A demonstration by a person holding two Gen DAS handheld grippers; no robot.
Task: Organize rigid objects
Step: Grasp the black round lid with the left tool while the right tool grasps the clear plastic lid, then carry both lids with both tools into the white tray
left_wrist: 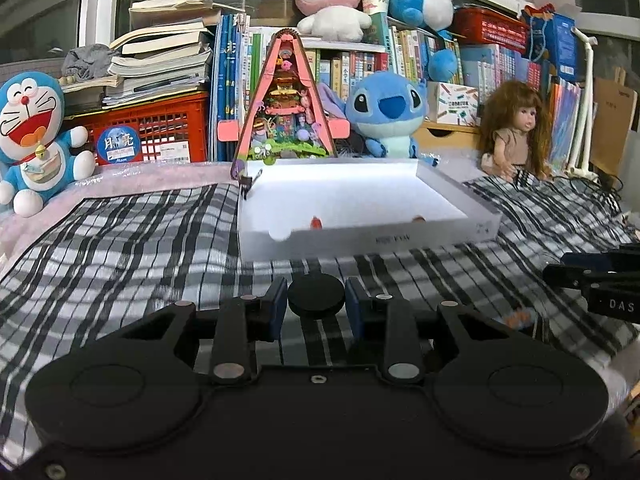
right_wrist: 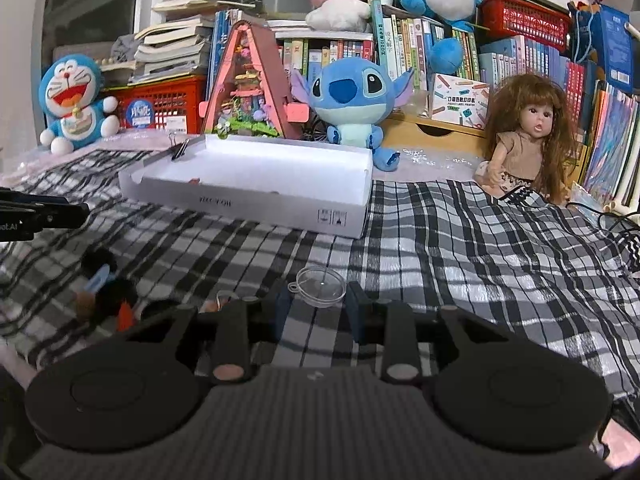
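Grips looked marginal: your left gripper point(left_wrist: 316, 300) pinched a black disc point(left_wrist: 317, 295), your right gripper point(right_wrist: 318, 300) a clear cap point(right_wrist: 320, 286), both short of the white box point(right_wrist: 256, 196). Edge-only contact risked either slipping out.

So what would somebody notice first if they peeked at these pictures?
Probably the plush toys lined up in front of the bookshelves: blue Stitch in the middle, Doraemon far left, a long-haired doll on the right. Next, the white box on the checked cloth, and the left gripper pinching a black disc.
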